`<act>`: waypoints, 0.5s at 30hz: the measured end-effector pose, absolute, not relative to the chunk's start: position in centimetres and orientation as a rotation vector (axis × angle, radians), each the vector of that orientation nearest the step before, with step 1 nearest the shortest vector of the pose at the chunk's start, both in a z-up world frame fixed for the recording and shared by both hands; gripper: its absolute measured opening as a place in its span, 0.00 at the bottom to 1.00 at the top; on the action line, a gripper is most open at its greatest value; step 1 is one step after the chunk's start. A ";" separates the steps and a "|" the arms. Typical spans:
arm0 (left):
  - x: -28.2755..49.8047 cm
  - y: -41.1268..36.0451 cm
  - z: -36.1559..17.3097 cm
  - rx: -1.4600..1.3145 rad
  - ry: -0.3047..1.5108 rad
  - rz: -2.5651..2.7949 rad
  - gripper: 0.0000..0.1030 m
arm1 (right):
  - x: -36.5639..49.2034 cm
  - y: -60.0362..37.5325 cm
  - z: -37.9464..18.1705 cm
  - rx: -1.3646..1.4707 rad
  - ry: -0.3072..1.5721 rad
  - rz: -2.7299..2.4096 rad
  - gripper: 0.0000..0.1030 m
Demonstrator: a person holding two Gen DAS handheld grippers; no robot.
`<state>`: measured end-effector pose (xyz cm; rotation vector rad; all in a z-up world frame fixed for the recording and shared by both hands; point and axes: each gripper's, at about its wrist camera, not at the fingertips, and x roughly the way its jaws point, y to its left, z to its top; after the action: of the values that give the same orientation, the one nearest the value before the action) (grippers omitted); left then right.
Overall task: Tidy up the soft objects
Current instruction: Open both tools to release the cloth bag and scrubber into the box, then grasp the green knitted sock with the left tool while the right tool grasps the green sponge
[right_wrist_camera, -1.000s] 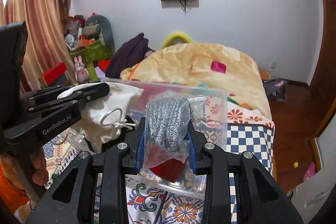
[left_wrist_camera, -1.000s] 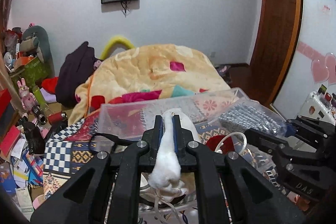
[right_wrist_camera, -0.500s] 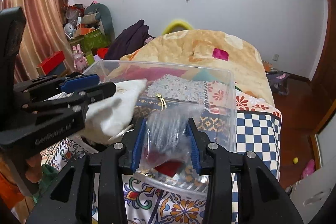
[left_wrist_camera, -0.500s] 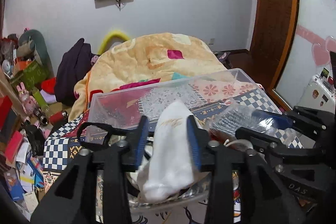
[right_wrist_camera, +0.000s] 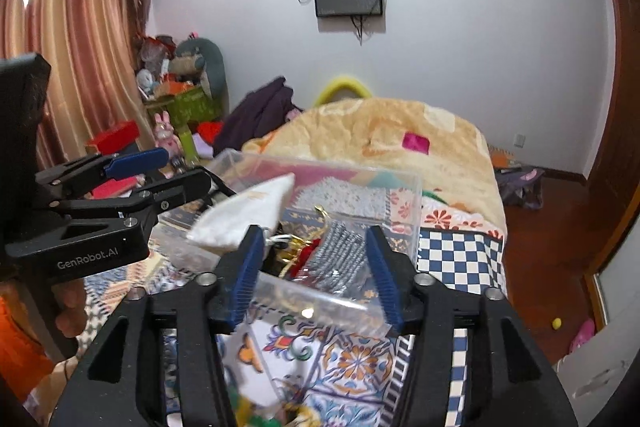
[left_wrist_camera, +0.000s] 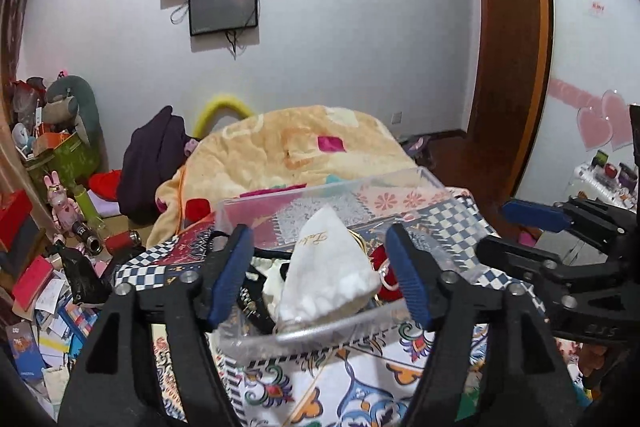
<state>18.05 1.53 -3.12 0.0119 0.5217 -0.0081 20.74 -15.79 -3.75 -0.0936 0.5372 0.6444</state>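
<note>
My left gripper [left_wrist_camera: 322,275] is wide open and holds nothing. The white cloth pouch [left_wrist_camera: 326,267] sits in the gap between its two blue pads [left_wrist_camera: 232,273], and it touches neither one. The pouch lies inside the clear plastic box [left_wrist_camera: 320,333], near the front wall, with its pointy end sticking up. Some black straps [left_wrist_camera: 252,301] lie in the box just beside the pouch. My right gripper [right_wrist_camera: 314,265] is wide open too, with nothing in it. The clear bag with the gray knit thing [right_wrist_camera: 340,261] sits in the gap between the right blue pads [right_wrist_camera: 380,275], leaning against the front wall of the box [right_wrist_camera: 320,297]. A bit of red [right_wrist_camera: 306,259] and something gold show just beside the bag. In the right view the white pouch [right_wrist_camera: 244,211] is to the left of the bag and its tip pokes above the rim. Both of my grippers point forward over the near edge of the box, side by side, and tip down a little. In the right view I can see my left hand [right_wrist_camera: 70,311] wrapped around the left gripper's handle. The box stands on a cloth with bright patterns [right_wrist_camera: 344,355], and behind it is a big yellow blanket [left_wrist_camera: 304,147].
</note>
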 end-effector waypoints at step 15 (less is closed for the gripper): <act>10.3 3.0 -5.4 0.003 0.541 -0.027 0.89 | 15.0 -15.8 -5.2 -0.044 0.494 0.688 0.74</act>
<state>10.25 2.97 -5.38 0.0032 0.5408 -0.0265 15.01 -15.81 -5.18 -0.0436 0.4937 0.6885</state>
